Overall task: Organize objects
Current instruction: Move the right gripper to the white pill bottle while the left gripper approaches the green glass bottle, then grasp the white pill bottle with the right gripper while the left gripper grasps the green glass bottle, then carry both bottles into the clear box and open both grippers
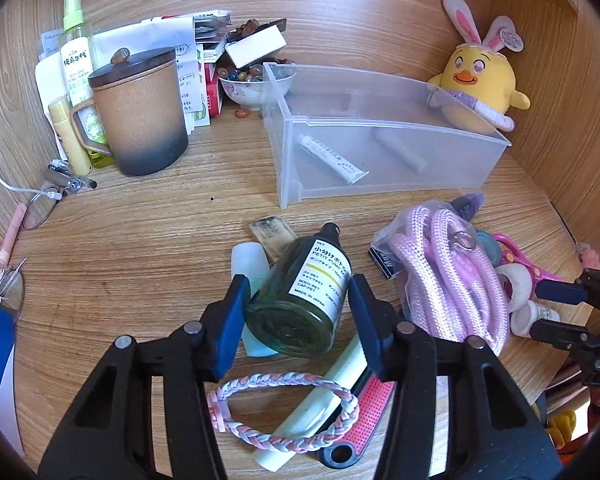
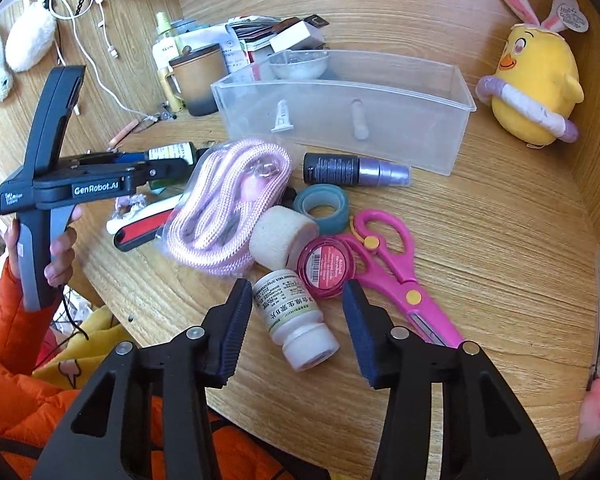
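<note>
Wood-grain table [image 1: 120, 240] fills the left wrist view, walled by wooden panels. At the lower centre the left gripper [image 1: 298, 300] has its jaws on either side of a dark green bottle [image 1: 300, 300] that lies on its side with its white label up; the blue pads sit just at the bottle's flanks, and I cannot tell whether they press on it. Below the bottle lie a braided bracelet [image 1: 280, 412] and a pale stick [image 1: 324, 392]. Right of it is a bagged pink rope [image 1: 448, 272]. A clear plastic bin [image 1: 380, 136] stands in the upper centre with a small white tube [image 1: 332, 158] inside. A yellow plush chick [image 1: 480, 80] sits at the upper right, touching the bin's far corner. A brown lidded mug [image 1: 140, 112] stands at the upper left. The right gripper [image 1: 540, 308] enters from the right edge.

Same table [image 2: 500, 240] in the right wrist view. At the lower centre the right gripper [image 2: 298, 328] has its jaws apart around a white pill bottle [image 2: 296, 320] lying with its cap toward the camera; a gap shows on each side, so nothing is gripped. Just beyond it are a round pink tin [image 2: 326, 266], pink scissors [image 2: 392, 268], a roll of white tape [image 2: 282, 238] and a roll of blue tape [image 2: 322, 208]. The bin [image 2: 340, 112] stands in the upper centre. On the left a hand [image 2: 60, 256] in an orange sleeve [image 2: 16, 340] holds the left gripper's handle
</note>
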`<act>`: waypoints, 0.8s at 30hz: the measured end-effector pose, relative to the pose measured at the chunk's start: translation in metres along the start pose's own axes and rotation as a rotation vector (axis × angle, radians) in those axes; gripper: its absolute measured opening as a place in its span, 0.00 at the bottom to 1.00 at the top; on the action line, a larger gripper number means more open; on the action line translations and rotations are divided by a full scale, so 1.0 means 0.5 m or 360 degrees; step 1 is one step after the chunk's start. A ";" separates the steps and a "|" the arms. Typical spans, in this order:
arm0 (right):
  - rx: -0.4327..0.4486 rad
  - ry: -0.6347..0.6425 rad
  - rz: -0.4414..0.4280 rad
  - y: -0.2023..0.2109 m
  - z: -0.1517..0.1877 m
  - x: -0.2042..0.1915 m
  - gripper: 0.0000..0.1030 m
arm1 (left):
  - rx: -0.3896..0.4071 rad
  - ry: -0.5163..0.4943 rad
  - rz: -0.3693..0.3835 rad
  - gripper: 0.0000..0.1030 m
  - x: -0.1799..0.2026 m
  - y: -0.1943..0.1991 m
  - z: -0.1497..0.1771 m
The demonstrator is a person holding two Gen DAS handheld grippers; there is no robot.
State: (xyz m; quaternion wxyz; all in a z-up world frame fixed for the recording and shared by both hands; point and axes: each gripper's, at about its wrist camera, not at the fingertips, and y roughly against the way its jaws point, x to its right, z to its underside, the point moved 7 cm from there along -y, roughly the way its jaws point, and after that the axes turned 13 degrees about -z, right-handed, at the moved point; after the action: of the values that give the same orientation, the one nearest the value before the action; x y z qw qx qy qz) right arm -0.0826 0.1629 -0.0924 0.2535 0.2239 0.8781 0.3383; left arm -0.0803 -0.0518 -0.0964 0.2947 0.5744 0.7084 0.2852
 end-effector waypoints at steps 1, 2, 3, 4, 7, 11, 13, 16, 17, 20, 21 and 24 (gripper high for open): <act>-0.0003 0.0011 0.0003 0.002 0.003 -0.002 0.41 | 0.0005 0.0001 -0.0002 0.49 0.001 0.000 0.000; -0.0014 0.0016 -0.0002 0.002 0.007 -0.003 0.40 | 0.0010 0.0000 0.0000 0.48 0.003 0.000 0.000; -0.0028 0.0018 -0.0011 0.000 0.009 -0.005 0.39 | 0.0014 -0.0002 -0.0001 0.48 0.004 0.001 0.000; -0.0043 0.0021 -0.0017 -0.003 0.012 -0.006 0.37 | 0.0016 -0.0004 -0.0002 0.48 0.005 0.001 -0.001; -0.0074 0.0013 -0.0044 -0.012 0.022 -0.007 0.30 | 0.0023 0.0001 0.0003 0.47 0.007 0.004 -0.003; -0.0073 -0.0009 -0.0099 -0.017 0.022 -0.011 0.27 | 0.0059 0.0017 -0.0006 0.44 0.003 0.018 -0.010; -0.0061 0.0002 -0.0087 -0.011 0.019 -0.012 0.26 | 0.0094 0.0021 -0.0026 0.43 -0.002 0.030 -0.017; -0.0019 -0.0001 -0.0113 0.005 0.007 -0.014 0.26 | 0.0146 0.0028 -0.0046 0.41 -0.008 0.047 -0.027; -0.0001 -0.0006 -0.0114 0.012 0.002 -0.012 0.26 | 0.0160 0.0031 -0.0049 0.41 -0.009 0.051 -0.031; 0.0047 -0.0018 -0.0099 0.029 -0.016 -0.005 0.26 | 0.0183 0.0038 -0.0046 0.41 -0.012 0.058 -0.043; 0.0063 -0.0024 -0.0101 0.033 -0.021 -0.003 0.26 | 0.0191 0.0040 -0.0050 0.40 -0.012 0.060 -0.047; 0.0130 -0.0035 -0.0074 0.049 -0.046 0.008 0.26 | 0.0214 0.0054 -0.0048 0.40 -0.014 0.064 -0.062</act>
State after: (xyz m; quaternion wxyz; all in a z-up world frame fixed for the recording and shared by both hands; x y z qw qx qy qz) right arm -0.0938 0.1707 -0.0616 0.2614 0.2173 0.8934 0.2938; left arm -0.0815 -0.0550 -0.0512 0.2476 0.5773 0.7394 0.2422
